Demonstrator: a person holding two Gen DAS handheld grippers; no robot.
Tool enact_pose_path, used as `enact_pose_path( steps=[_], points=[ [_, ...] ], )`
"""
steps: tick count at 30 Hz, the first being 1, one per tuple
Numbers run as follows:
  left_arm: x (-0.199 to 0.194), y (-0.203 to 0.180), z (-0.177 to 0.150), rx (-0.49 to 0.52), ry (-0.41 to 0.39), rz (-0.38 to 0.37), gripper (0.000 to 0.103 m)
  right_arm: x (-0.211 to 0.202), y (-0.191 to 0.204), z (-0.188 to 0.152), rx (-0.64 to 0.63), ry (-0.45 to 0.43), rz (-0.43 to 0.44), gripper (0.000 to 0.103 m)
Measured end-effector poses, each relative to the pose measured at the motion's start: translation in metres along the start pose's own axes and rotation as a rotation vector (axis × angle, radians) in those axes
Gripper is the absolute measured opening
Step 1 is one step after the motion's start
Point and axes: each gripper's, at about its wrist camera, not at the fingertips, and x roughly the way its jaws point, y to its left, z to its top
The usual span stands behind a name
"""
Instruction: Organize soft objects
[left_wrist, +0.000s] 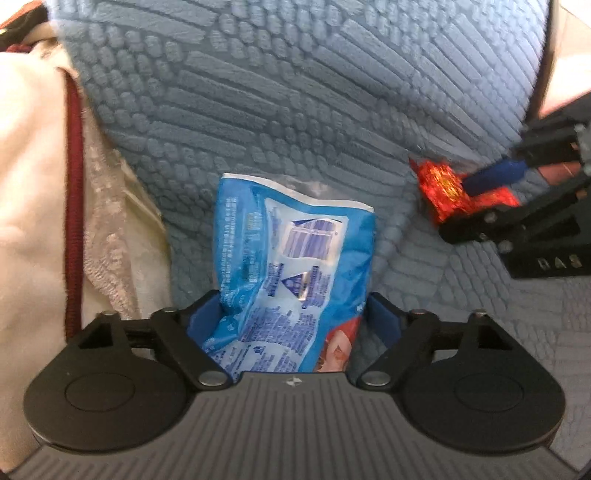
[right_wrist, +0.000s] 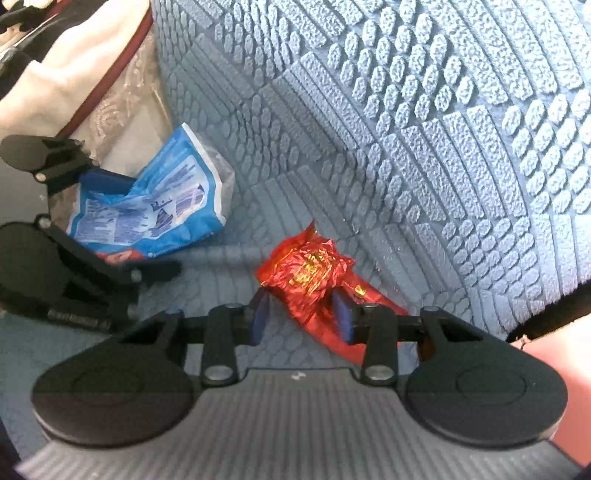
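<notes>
My left gripper (left_wrist: 293, 317) is shut on a blue and white snack bag (left_wrist: 291, 266), which stands up between its blue pads over the blue textured sofa seat (left_wrist: 480, 314). The bag also shows in the right wrist view (right_wrist: 147, 210), with the left gripper (right_wrist: 107, 221) at the left. My right gripper (right_wrist: 303, 314) is shut on a crumpled red foil wrapper (right_wrist: 314, 280), held just above the seat near the backrest. In the left wrist view the right gripper (left_wrist: 476, 199) and red wrapper (left_wrist: 443, 184) are at the right.
The blue ribbed sofa backrest (left_wrist: 277, 92) fills the background in both views. A cream cushion with dark red piping and lace (left_wrist: 44, 184) lies at the left; it also shows in the right wrist view (right_wrist: 85, 74). A pink object (right_wrist: 569, 369) sits at the right edge.
</notes>
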Motion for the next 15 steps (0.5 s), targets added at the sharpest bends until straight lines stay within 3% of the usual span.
enact_pose_path(
  steps=[2,4,9,15],
  points=[
    [-0.003,0.004,-0.001,-0.031,-0.007,0.007,0.074,-0.005,-0.001,-0.003,0.006,-0.004,-0.002,0.037],
    [-0.008,0.006,-0.002,-0.067,-0.011,0.012,0.068,-0.006,0.001,-0.006,0.008,0.002,-0.004,0.021],
    [-0.029,0.01,-0.007,-0.178,-0.023,-0.014,0.046,-0.009,0.003,-0.012,0.045,0.004,0.012,0.012],
    [-0.064,0.01,-0.021,-0.279,-0.07,-0.02,0.043,-0.027,-0.003,-0.019,0.081,-0.023,0.031,0.006]
  ],
)
